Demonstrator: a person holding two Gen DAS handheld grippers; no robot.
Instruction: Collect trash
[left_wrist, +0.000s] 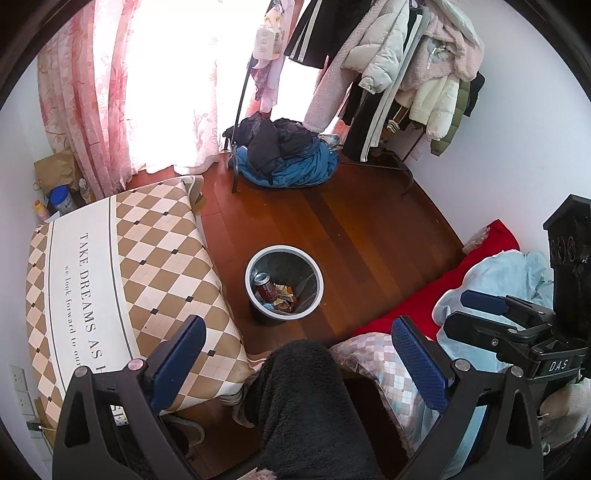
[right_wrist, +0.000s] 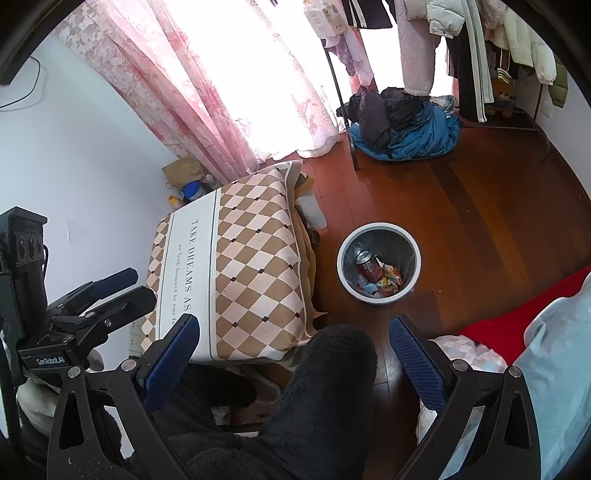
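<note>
Both claws, left claw (left_wrist: 295, 354) and right claw (right_wrist: 291, 354), stand wide and empty above a knee in dark fleece (left_wrist: 306, 387). Beyond them, on the wooden floor (left_wrist: 369, 236) beside the checked cloth (left_wrist: 155, 258), stands the bin (left_wrist: 317, 291), holding a red can (left_wrist: 265, 287) and crumpled wrappers (left_wrist: 284, 297). Such trash is likely light: the can's smooth, dentable wall suits a grip across its middle, while wrappers yield to a pinch.

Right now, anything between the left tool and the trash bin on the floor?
Only the person's knee in dark fleece, low between the open left tool and the round grey-rimmed bin. Past it is bare wooden floor.
</note>
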